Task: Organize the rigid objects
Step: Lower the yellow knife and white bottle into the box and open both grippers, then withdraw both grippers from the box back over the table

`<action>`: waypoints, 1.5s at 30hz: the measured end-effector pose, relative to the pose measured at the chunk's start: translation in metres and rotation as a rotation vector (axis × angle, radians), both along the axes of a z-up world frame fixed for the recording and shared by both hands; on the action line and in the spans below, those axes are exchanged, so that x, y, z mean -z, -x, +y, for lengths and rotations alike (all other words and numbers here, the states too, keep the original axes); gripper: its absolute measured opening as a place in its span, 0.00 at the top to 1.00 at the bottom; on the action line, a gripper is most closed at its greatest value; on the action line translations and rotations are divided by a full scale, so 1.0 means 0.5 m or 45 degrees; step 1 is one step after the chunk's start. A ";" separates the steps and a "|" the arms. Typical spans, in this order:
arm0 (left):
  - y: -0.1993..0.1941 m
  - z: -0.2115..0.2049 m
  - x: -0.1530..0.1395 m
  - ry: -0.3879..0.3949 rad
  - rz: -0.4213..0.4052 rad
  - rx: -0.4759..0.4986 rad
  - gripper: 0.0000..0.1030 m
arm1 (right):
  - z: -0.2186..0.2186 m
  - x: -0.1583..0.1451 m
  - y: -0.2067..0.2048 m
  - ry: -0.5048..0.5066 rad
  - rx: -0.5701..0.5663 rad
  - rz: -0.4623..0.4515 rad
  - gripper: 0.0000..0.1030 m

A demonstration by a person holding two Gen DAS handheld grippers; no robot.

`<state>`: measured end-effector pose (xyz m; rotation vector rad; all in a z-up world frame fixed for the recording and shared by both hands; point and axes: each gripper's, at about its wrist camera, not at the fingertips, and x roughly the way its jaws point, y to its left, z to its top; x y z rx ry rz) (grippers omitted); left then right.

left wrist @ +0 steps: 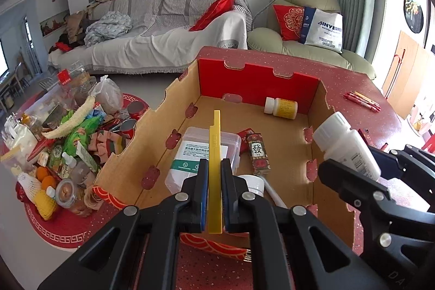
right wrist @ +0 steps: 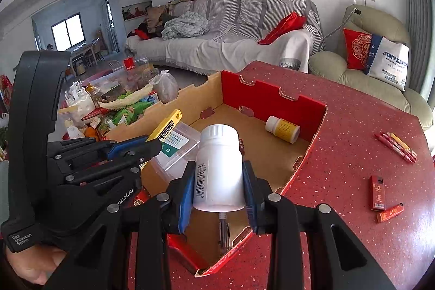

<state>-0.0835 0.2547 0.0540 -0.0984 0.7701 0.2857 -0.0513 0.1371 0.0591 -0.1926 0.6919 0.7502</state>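
Note:
My left gripper [left wrist: 214, 181] is shut on a flat yellow utility knife [left wrist: 215, 154], held edge-up above the open cardboard box [left wrist: 316, 99]. It also shows in the right wrist view [right wrist: 151, 144], with the knife [right wrist: 165, 127] sticking out. My right gripper [right wrist: 218, 189] is shut on a white pill bottle [right wrist: 218, 167], held over the box's near right corner; the bottle shows in the left wrist view [left wrist: 345, 146]. Inside the box lie a clear plastic case [left wrist: 190, 151], a yellow-labelled bottle [left wrist: 281, 108], a small mahjong-print box [left wrist: 258, 152] and a pen [right wrist: 223, 233].
The box sits on a red speckled table [right wrist: 339, 167]. Red pens [right wrist: 397, 146], a red card box [right wrist: 378, 192] and a red lighter [right wrist: 390, 212] lie on the table to the right. A pile of snacks and bottles [left wrist: 68, 132] sits low at left. A sofa [left wrist: 163, 26] is behind.

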 end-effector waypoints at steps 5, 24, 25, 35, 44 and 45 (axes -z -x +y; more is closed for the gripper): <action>-0.019 0.008 0.003 0.001 0.012 0.009 0.91 | 0.011 0.003 -0.018 0.007 0.007 0.013 0.67; -0.109 0.061 0.009 0.078 0.106 0.048 0.89 | 0.044 0.011 -0.107 0.052 0.046 0.108 0.67; -0.113 0.064 0.012 0.085 0.116 0.046 0.83 | 0.045 0.013 -0.112 0.057 0.045 0.120 0.67; -0.103 0.038 -0.032 0.065 0.022 0.060 0.34 | -0.064 -0.020 -0.120 -0.069 0.185 0.102 0.66; -0.078 -0.180 -0.043 0.138 0.000 0.339 0.34 | -0.282 0.054 -0.061 -0.017 0.415 0.147 0.32; -0.078 -0.213 -0.043 0.139 0.001 0.381 0.34 | -0.309 0.066 -0.063 -0.010 0.455 0.162 0.32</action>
